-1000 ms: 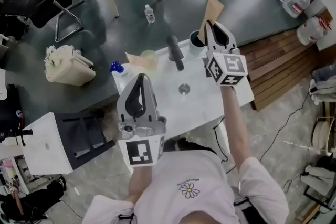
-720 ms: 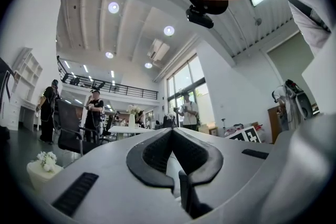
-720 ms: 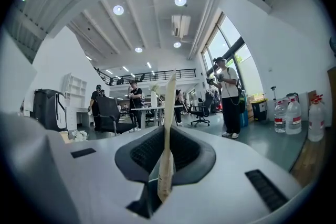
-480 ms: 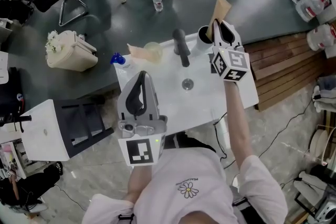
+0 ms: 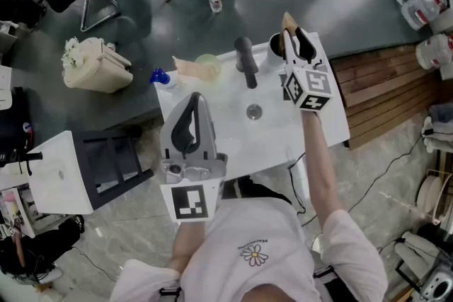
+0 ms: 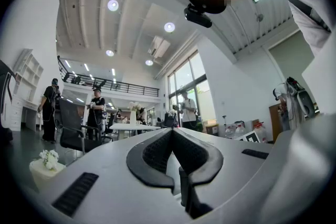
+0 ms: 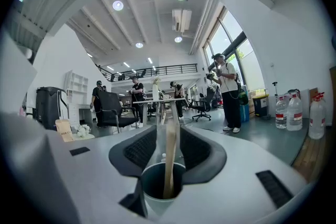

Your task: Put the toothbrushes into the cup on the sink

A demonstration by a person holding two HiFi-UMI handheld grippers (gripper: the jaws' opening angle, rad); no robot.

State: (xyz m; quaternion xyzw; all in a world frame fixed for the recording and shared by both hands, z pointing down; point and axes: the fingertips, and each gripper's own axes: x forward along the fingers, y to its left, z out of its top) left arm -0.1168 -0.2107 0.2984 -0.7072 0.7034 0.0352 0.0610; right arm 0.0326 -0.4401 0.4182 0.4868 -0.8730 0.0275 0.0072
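Observation:
A dark cup (image 5: 274, 46) stands at the back right of the white sink (image 5: 297, 131). A tan toothbrush (image 5: 285, 21) stands upright in it. My right gripper (image 5: 291, 37) hovers at the cup, and its jaws have just been opening. In the right gripper view the toothbrush (image 7: 170, 152) rises from the cup (image 7: 153, 201) between the parted jaws of my right gripper (image 7: 168, 131), and the pads do not press on it. My left gripper (image 5: 191, 125) hangs over the sink's front left. In its own view my left gripper (image 6: 172, 131) is shut with nothing between the jaws.
A dark faucet (image 5: 245, 61) stands behind the drain (image 5: 253, 111). A pale yellow cup (image 5: 207, 66) and a blue item (image 5: 159, 76) sit at the sink's back left. On the floor are a white bin (image 5: 95, 67), a water bottle (image 5: 214, 0) and wooden planks (image 5: 375, 88).
My right gripper has come down with the toothbrush to the cup, and its jaws have parted from the handle. The left gripper has stayed in place.

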